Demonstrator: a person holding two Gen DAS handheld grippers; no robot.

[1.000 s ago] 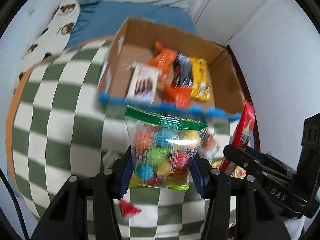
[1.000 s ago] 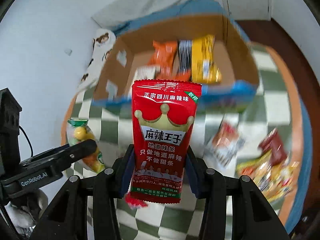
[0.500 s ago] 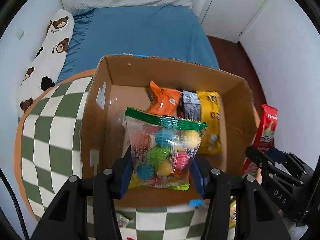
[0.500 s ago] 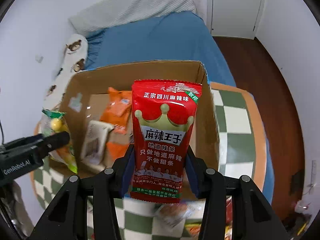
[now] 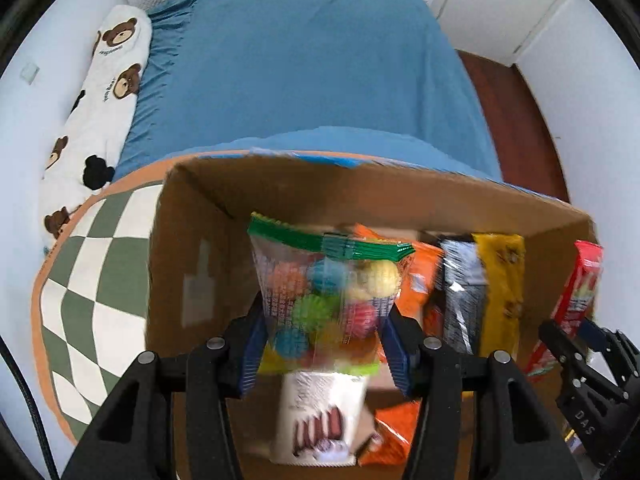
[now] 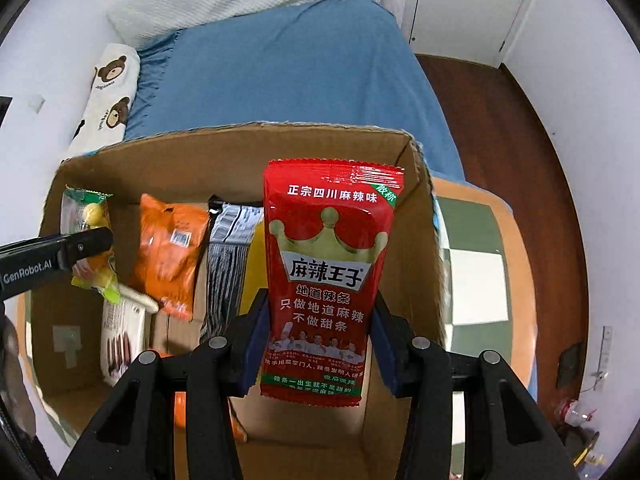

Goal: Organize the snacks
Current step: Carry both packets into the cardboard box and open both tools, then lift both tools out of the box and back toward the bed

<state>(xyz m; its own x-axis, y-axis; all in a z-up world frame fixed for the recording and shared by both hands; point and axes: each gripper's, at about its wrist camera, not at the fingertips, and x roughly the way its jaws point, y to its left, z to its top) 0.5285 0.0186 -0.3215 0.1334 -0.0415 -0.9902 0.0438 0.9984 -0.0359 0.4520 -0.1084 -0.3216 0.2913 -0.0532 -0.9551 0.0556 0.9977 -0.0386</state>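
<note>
The left gripper [image 5: 324, 336] pinches a clear bag of coloured candy balls [image 5: 328, 296] with a green top strip, holding it upright over the open cardboard box [image 5: 192, 248], toward the box's left half. The right gripper [image 6: 318, 340] has a red spicy-strip packet [image 6: 328, 280] between its 2 blue pads, upright over the right side of the same box; its jaws are opening, though the pads still sit against the packet's edges.

On the box floor lie an orange packet [image 6: 170, 252], a black-and-white striped packet [image 6: 228, 256] and a yellow packet [image 5: 500, 292] side by side along the far wall, with a white packet showing brown biscuits [image 5: 316, 420] nearer. The box stands on a green-and-white checked surface [image 5: 92, 280] with an orange rim. Beyond it is a bed with a blue sheet [image 5: 304, 64] and a bear-print pillow [image 5: 96, 92] at the left.
</note>
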